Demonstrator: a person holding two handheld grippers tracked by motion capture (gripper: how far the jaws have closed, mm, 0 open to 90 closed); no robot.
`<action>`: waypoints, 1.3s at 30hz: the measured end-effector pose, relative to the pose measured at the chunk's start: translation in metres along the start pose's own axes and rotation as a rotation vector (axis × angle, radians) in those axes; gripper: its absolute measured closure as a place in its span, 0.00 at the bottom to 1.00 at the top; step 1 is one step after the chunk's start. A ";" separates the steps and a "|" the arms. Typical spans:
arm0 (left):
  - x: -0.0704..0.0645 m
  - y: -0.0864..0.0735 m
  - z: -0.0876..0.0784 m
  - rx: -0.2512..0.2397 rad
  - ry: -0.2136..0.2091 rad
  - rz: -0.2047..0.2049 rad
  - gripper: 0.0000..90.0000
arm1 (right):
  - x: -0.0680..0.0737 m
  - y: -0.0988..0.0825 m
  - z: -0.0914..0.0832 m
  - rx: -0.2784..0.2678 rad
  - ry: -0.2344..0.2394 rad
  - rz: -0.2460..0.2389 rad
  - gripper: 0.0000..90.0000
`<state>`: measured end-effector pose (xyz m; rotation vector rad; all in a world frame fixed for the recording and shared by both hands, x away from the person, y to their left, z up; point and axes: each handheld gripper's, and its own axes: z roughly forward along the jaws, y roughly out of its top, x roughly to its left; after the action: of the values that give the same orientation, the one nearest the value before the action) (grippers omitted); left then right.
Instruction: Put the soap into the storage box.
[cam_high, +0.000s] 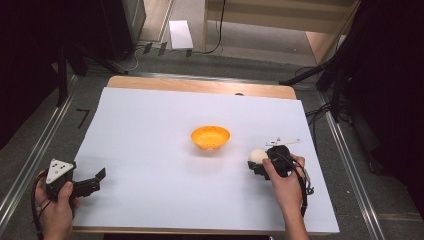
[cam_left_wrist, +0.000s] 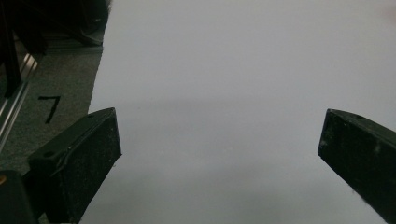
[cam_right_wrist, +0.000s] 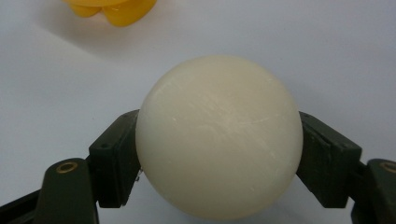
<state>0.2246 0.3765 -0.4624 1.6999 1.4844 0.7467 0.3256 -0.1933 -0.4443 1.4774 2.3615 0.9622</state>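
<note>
Table (cam_high: 150, 125): covered by a white sheet, wooden edge showing along the far side.

Bowl (cam_high: 210, 137): orange, upright, near the middle of the sheet; its yellow-orange underside shows at the top of the right gripper view (cam_right_wrist: 112, 9).

Ball (cam_high: 257, 155): cream-white, smooth, faintly scuffed, to the right of the bowl and a little nearer the person, apart from the bowl. In the right gripper view (cam_right_wrist: 218, 135) it sits between the two black jaws, one jaw pressed to each side.

Right gripper (cam_high: 260, 162): held by the right hand (cam_high: 285, 182), forearm entering from the bottom edge and angled up and leftward; gripper pointing left toward the ball, low over the sheet. Jaws closed against the ball, pinching it. Whether the ball rests on the sheet or is lifted cannot be told.

Left gripper (cam_high: 95, 181): at the near left corner of the table, held by the left hand (cam_high: 57, 205), grey three-cornered plate on top, jaws pointing right and slightly away. In the left gripper view (cam_left_wrist: 219, 149) the jaws stand spread wide, bare white sheet between them.

Floor (cam_high: 40, 145): grey, with a black mark beside the table's left edge.
</note>
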 end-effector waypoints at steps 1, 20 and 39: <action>0.000 0.000 0.000 0.000 0.000 0.000 0.00 | 0.001 0.001 0.000 0.001 0.001 0.002 0.27; 0.000 0.000 0.000 0.001 0.002 0.001 0.00 | 0.013 0.022 0.006 0.006 0.036 -0.030 0.27; 0.000 0.000 0.001 0.001 -0.001 -0.003 0.00 | 0.023 0.043 0.012 0.011 0.045 -0.060 0.27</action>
<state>0.2255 0.3768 -0.4628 1.6977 1.4868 0.7436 0.3517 -0.1558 -0.4226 1.3945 2.4321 0.9795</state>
